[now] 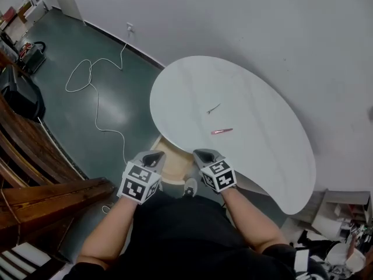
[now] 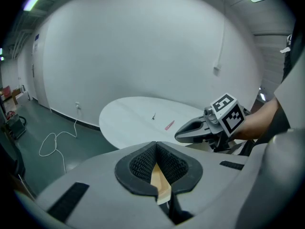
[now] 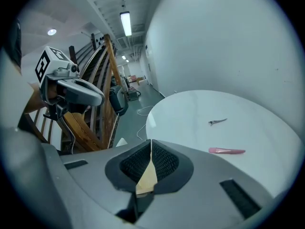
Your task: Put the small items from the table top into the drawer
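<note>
A pink hair clip [image 1: 221,131] [image 2: 169,125] [image 3: 227,150] and a thin dark hair clip [image 1: 213,108] [image 2: 153,117] [image 3: 217,122] lie on the white rounded table [image 1: 256,80]. Below the table's near edge a light wooden drawer [image 1: 175,158] stands open. My left gripper [image 1: 154,156] [image 2: 156,144] hangs over the drawer's left side, shut and holding nothing. My right gripper [image 1: 204,154] [image 3: 151,142] is at the drawer's right side, close to the table edge, also shut and holding nothing. Both clips are beyond the right gripper, apart from it.
A white cable [image 1: 87,80] loops over the dark floor at the left. Dark wooden stair rails [image 1: 35,162] run along the left side. A black bag [image 1: 23,95] sits near them. Shelving with clutter [image 1: 344,220] is at the lower right. A white wall backs the table.
</note>
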{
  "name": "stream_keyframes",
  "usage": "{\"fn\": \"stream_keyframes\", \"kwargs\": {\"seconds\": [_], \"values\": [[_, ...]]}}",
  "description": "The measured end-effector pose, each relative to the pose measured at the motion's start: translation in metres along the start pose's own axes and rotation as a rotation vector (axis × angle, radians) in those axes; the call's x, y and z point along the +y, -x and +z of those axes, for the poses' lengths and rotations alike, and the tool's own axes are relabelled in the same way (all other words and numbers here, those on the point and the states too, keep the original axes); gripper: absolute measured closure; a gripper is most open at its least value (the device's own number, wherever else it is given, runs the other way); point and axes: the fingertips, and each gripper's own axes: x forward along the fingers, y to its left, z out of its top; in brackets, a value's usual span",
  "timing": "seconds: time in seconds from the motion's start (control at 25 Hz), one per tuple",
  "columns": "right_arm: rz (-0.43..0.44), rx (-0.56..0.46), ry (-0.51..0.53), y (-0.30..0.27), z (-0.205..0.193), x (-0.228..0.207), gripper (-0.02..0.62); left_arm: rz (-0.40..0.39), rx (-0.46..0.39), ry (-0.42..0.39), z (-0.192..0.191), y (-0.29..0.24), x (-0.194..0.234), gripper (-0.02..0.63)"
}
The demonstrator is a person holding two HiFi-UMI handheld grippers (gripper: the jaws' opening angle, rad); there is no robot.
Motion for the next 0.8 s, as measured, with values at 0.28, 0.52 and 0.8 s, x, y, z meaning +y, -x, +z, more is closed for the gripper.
{"fn": "stream_keyframes", "kwargs": {"seconds": [0.28,0.52,0.8], "values": [[-0.063,-0.002,-0.019,0.014,-0.006,-0.045,0.583,0.002,0.009,-0.017,0.007,-0.009,-0.005,0.592],[-0.166,0.061,0.078,0.021,-0.015,-0.107,0.583,0.023,0.005,-0.004,0.011,-0.012,-0.007,0.592],[-0.240,0.212,0.296,0.015,-0.035,-0.166,0.581,0.075,-0.007,0.030,0.011,-0.007,-0.006,0.592]]}}
